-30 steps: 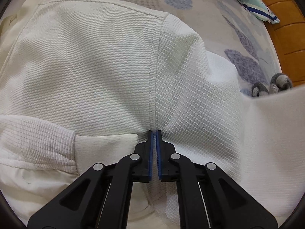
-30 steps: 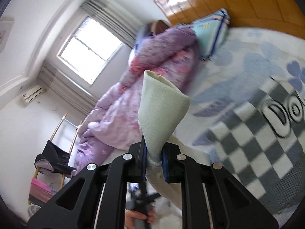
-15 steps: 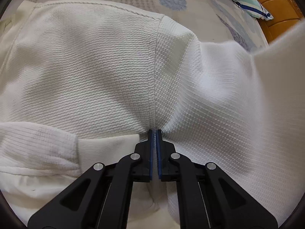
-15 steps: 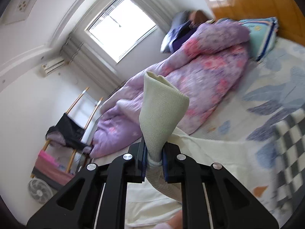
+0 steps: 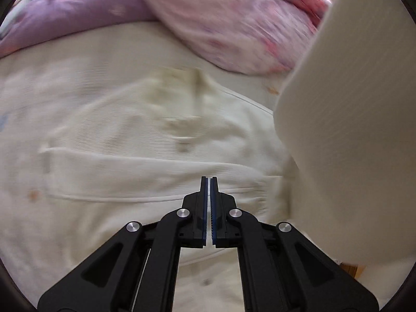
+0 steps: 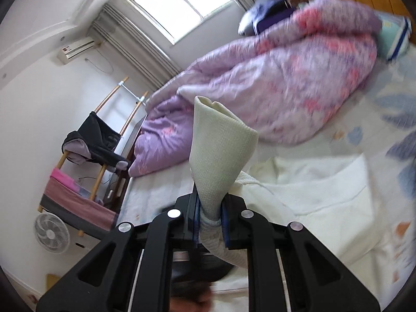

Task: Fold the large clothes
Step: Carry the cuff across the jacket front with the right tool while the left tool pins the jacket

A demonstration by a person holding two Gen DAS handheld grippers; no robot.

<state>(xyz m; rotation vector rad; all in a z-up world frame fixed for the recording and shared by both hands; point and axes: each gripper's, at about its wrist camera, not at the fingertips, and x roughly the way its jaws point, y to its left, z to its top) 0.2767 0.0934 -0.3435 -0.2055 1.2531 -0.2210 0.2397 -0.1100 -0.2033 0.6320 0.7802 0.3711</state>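
Bedding with a pale printed sheet (image 6: 384, 119) is seen under everything, with one purple quilt (image 6: 273, 85) heaped along its far side; one cream garment (image 5: 135, 140) is spread flat on the sheet; the left gripper (image 5: 208, 182) is seen pressed nearly shut above the garment, a thin slit between the blue pads, nothing visibly pinched; the right gripper (image 6: 209, 205) is clamped on one ribbed cuff (image 6: 221, 145), raised upright; a lifted sleeve panel (image 5: 351, 130) fills the left view's right edge; open sheet is left right of the garment; one fan (image 6: 52, 234) is seen on the floor.
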